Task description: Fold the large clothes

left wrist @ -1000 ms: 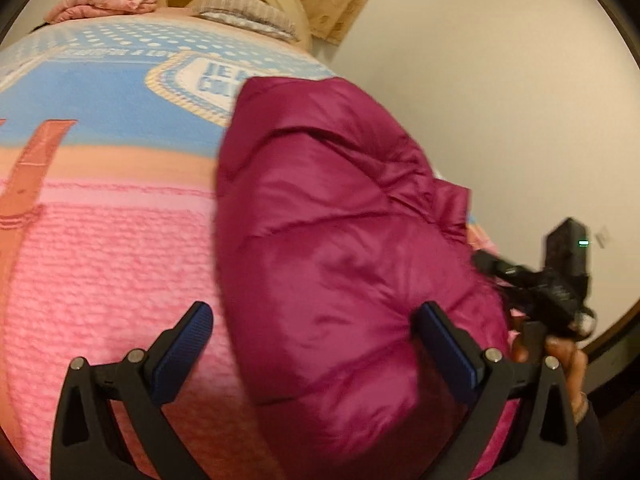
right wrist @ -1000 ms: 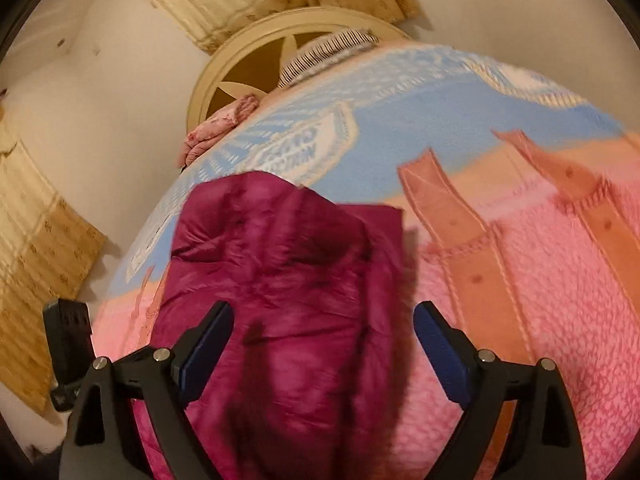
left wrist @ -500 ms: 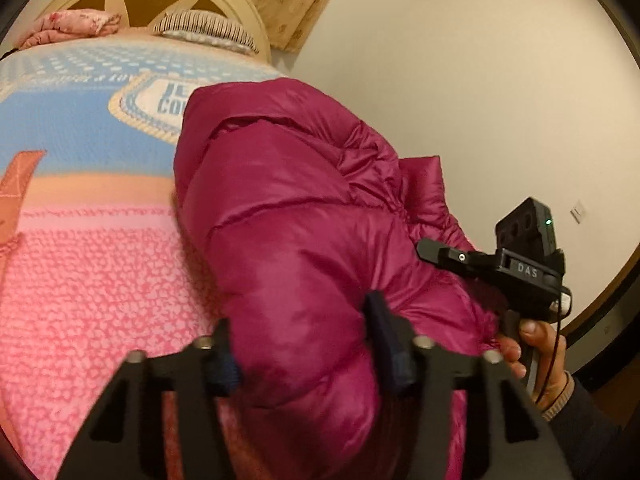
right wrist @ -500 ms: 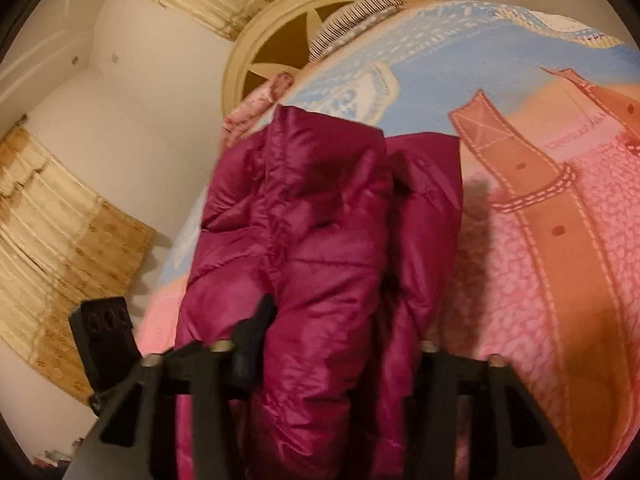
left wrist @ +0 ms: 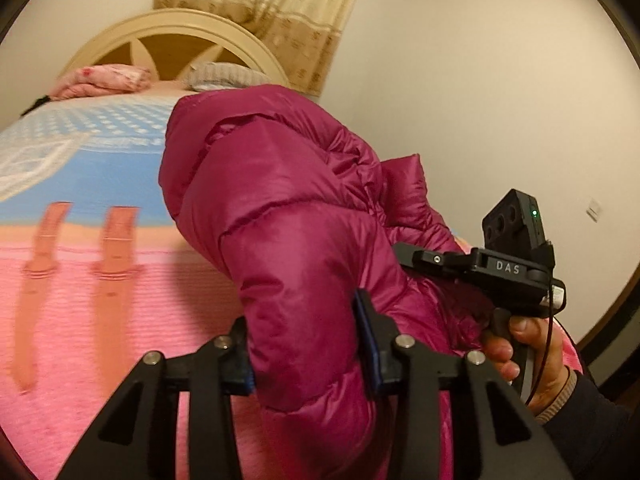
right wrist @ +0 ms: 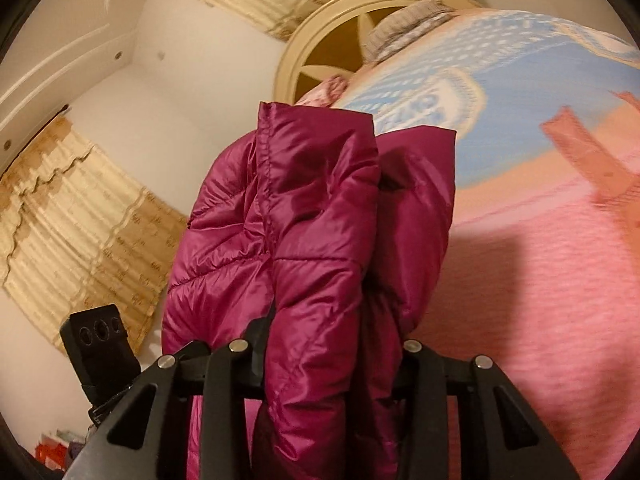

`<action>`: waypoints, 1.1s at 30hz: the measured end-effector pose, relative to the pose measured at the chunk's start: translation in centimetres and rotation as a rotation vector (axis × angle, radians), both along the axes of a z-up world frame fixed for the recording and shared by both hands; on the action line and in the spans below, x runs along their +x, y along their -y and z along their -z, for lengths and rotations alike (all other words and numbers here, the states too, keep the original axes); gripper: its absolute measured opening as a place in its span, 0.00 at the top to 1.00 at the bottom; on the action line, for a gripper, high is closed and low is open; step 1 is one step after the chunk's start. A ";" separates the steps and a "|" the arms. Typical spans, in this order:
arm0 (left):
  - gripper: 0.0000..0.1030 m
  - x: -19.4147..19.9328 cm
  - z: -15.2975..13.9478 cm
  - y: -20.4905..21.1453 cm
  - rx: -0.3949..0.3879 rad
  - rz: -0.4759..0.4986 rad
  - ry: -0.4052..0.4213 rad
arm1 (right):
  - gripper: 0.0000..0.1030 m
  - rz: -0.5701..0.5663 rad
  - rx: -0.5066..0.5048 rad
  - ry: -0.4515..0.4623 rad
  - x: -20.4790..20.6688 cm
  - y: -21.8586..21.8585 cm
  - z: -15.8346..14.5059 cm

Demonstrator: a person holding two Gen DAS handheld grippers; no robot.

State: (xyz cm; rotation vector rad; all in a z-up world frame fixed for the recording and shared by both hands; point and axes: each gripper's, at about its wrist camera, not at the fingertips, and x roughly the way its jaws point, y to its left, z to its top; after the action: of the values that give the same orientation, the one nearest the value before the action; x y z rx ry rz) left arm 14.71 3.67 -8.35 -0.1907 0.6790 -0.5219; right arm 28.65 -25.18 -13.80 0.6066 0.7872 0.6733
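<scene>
A magenta puffer jacket (left wrist: 280,216) is folded into a thick bundle and held up above the pink and blue bedspread (left wrist: 88,288). My left gripper (left wrist: 306,344) is shut on the near edge of the bundle, with blue pads pressing both sides. My right gripper (right wrist: 328,344) is shut on the same jacket (right wrist: 312,216), whose folds hang between its fingers. The right gripper also shows in the left wrist view (left wrist: 496,272), held by a hand at the jacket's right side. The left gripper's body shows in the right wrist view (right wrist: 100,340).
A cream headboard (left wrist: 168,44) with a pink folded cloth (left wrist: 100,84) and a striped pillow (left wrist: 228,76) stands at the far end of the bed. A plain wall (left wrist: 480,80) and curtains (right wrist: 80,216) flank the bed.
Both grippers went from open around the jacket to shut on it. They have lifted the bundle off the bedspread and raised it.
</scene>
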 end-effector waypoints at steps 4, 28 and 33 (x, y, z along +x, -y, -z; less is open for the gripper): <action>0.60 -1.8 -0.6 -3.3 0.017 -0.077 -0.003 | 0.64 -0.066 0.010 0.009 0.8 -4.0 -0.4; 0.60 -5.3 0.2 -15.8 0.099 -0.423 -0.036 | 0.64 -0.427 -0.009 -0.029 3.1 -28.3 1.3; 0.60 -5.6 0.6 -17.1 0.096 -0.469 -0.046 | 0.64 -0.476 -0.023 -0.035 2.5 -32.1 1.8</action>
State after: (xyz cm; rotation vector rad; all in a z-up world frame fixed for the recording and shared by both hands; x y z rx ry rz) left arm 9.15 20.81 -8.90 -0.2633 0.6759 -0.0360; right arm 31.19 6.91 -15.59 0.4103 0.9820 1.0882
